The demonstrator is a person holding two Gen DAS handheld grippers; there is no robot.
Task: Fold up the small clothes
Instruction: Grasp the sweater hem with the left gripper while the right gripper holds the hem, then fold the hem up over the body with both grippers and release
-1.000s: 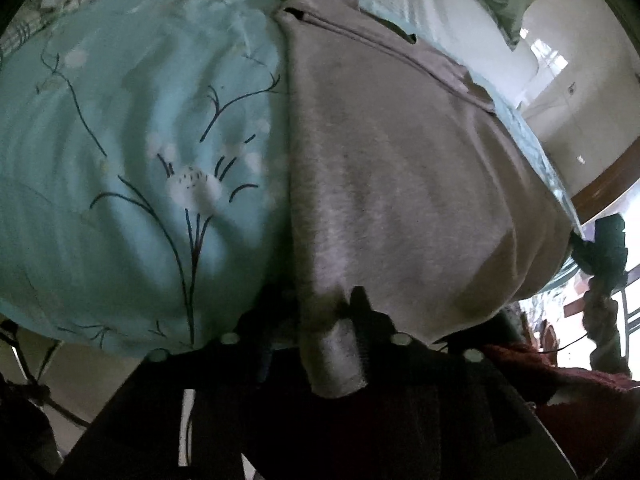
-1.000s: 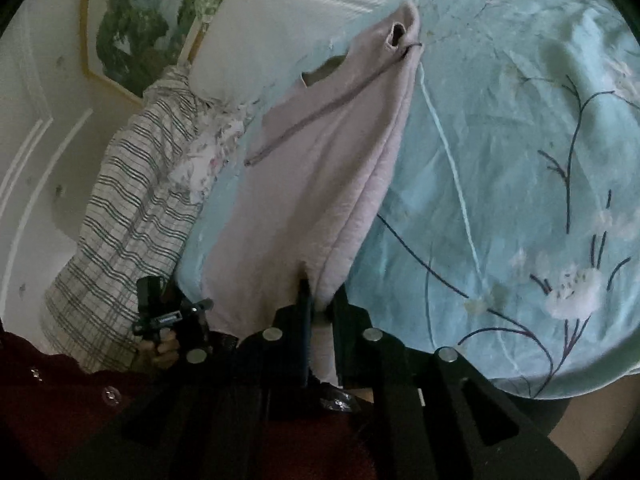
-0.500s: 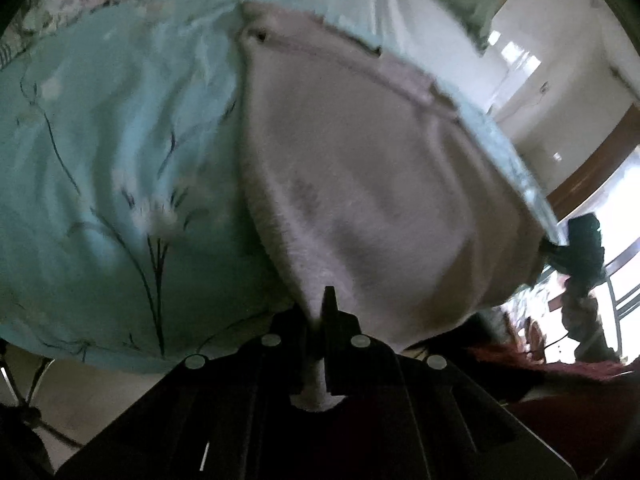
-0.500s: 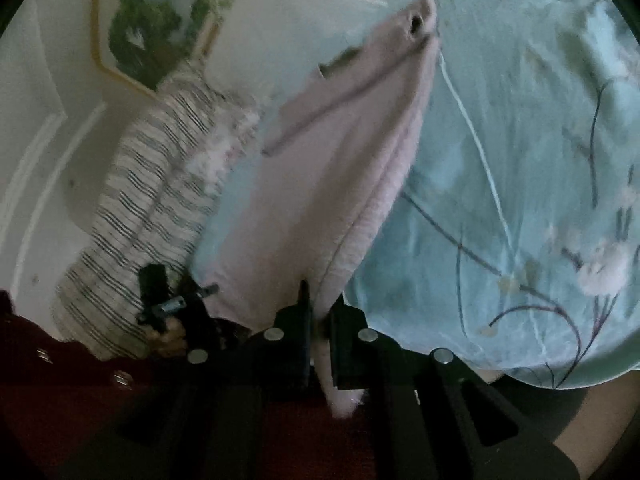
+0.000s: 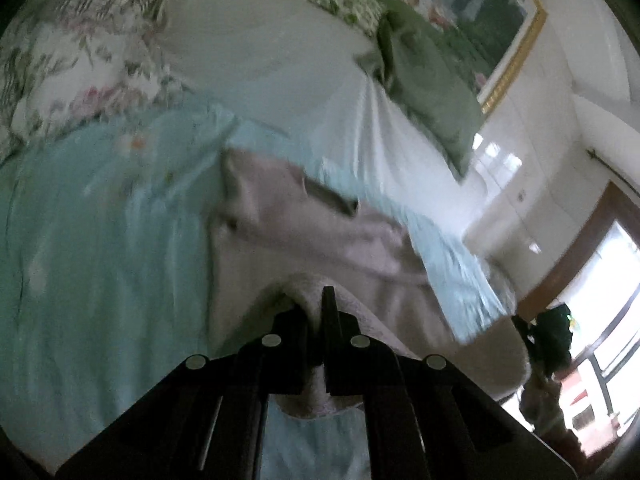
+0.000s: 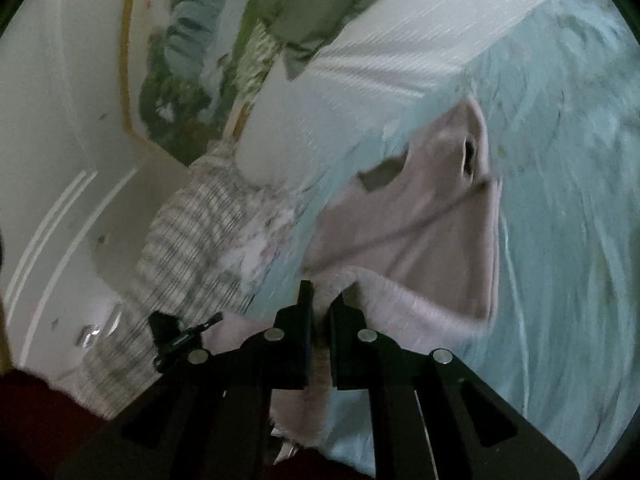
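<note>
Left wrist view: left gripper [image 5: 316,312] clamped on the near hem of a pinkish-grey garment [image 5: 320,236] lying on the blue bedspread [image 5: 100,260]. Right gripper [image 6: 322,308] likewise pinched shut on the hem. Judged step: carrying the lifted hem toward the collar for a fold; next calls for level, matched travel. Motion blur throughout; fingertips buried in cloth, sleeves unclear.

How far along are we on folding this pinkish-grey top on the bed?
Mid first fold. Done: both tongs, left and right, are shut on the bottom hem of the top, one at each corner. In hand: the hem is lifted and curls over toward the neckline. Left: lay the hem down, release, then fold again if needed; the top is not yet compact on the blue bedspread.
</note>
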